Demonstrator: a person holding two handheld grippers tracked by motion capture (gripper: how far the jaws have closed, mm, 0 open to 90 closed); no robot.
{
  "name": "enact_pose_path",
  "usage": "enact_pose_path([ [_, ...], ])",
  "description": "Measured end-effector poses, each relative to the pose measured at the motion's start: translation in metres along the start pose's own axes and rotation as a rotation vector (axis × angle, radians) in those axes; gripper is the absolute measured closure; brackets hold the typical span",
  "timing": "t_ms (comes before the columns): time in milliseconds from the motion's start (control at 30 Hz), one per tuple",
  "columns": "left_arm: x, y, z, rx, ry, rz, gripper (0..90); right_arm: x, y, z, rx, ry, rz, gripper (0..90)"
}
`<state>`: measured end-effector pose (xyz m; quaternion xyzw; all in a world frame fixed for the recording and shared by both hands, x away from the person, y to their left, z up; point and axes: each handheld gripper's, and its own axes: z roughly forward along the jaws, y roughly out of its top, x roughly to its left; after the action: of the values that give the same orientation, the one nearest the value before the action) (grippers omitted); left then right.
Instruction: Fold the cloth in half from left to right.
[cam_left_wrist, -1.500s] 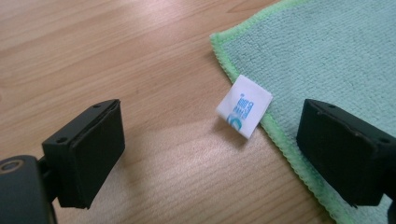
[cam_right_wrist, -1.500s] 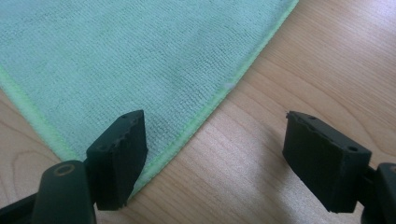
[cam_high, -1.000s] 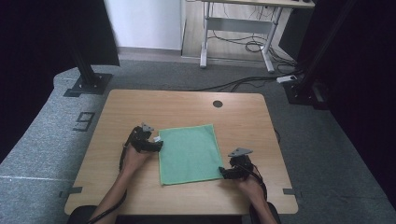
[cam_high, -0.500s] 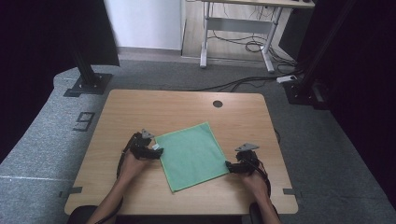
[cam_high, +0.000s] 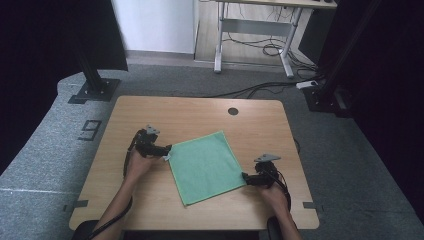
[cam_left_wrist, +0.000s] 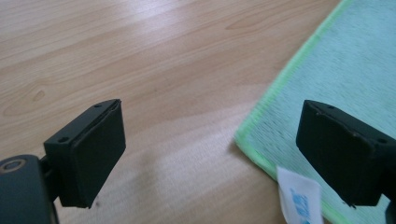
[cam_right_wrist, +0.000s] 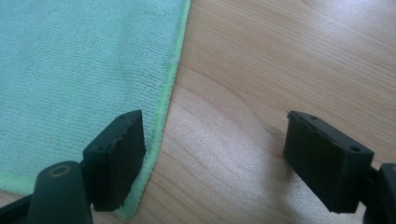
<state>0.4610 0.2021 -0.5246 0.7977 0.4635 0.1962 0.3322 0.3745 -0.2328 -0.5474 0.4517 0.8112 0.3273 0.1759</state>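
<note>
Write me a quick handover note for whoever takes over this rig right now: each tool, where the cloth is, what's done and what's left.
Left tool: open, nothing held, poised at the near-left corner of the green cloth, beside its white label.
Right tool: open, nothing held, at the cloth's near-right corner, one jaw over the hem.
Cloth: lies flat and unfolded on the wooden table, turned askew to the table's edges.
Done: both tools are lined up at two corners.
Left: no corner is gripped yet. Probably close each tool on its corner, then fold or straighten the cloth.
</note>
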Motion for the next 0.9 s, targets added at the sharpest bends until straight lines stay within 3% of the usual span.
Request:
enact_pose_path([
  [267,0.005,-0.006,0.021,0.051,0.048,-0.006,8.3,0.0,0.0,0.0,-0.002,0.003,0.001,20.4],
  [367,0.008,-0.01,0.023,0.04,0.024,-0.037,8.1,0.0,0.0,0.0,-0.004,0.004,0.003,19.8],
  [533,0.009,-0.01,0.023,0.046,0.02,-0.047,7.5,-0.001,0.001,0.0,0.005,0.005,0.011,18.9],
  [900,0.009,-0.01,0.023,0.046,0.02,-0.047,7.3,0.013,0.013,-0.012,-0.056,0.12,-0.016,16.5],
])
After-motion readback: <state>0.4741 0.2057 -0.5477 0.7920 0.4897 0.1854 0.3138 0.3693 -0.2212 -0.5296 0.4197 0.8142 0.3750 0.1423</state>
